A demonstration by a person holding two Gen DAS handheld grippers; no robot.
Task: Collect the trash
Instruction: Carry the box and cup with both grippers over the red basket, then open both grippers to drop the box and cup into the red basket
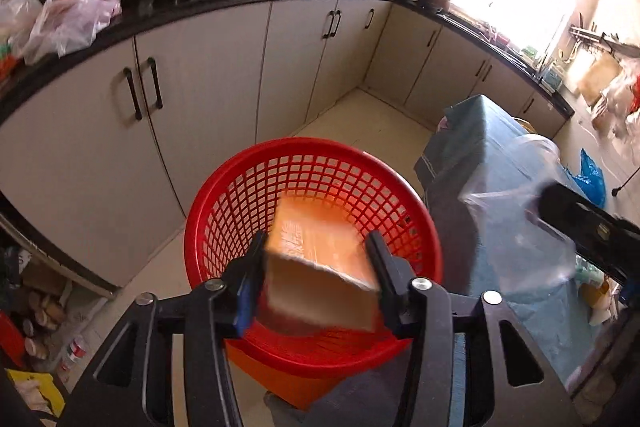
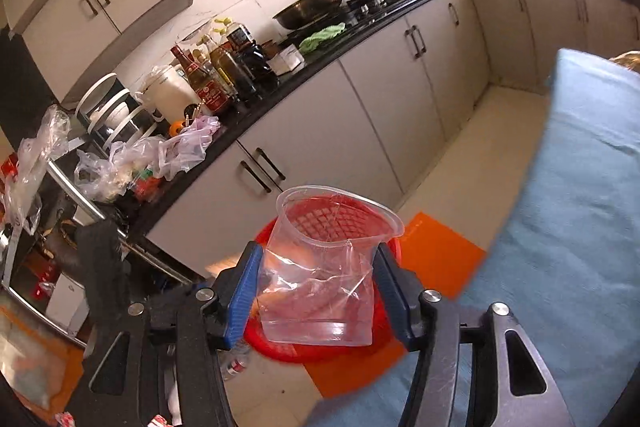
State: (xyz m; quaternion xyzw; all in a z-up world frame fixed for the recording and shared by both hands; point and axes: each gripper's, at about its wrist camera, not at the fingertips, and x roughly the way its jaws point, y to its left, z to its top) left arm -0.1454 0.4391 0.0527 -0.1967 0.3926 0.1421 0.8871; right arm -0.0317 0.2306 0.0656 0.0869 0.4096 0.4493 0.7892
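The orange box (image 1: 320, 267) sits between the left gripper (image 1: 316, 287) pads, right above the red basket (image 1: 224, 211); whether they squeeze it is unclear. The right gripper (image 2: 320, 291) holds a crumpled clear plastic cup (image 2: 324, 267), also over the basket (image 2: 264, 335), near its edge.

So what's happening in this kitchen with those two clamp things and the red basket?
A person is collecting trash with a hand-held gripper in each hand. The left hand-held gripper has an orange cardboard box between its fingers, right above the red plastic mesh basket on the floor. The right hand-held gripper carries a crumpled clear plastic cup over the same basket. Neither piece is in the basket yet.
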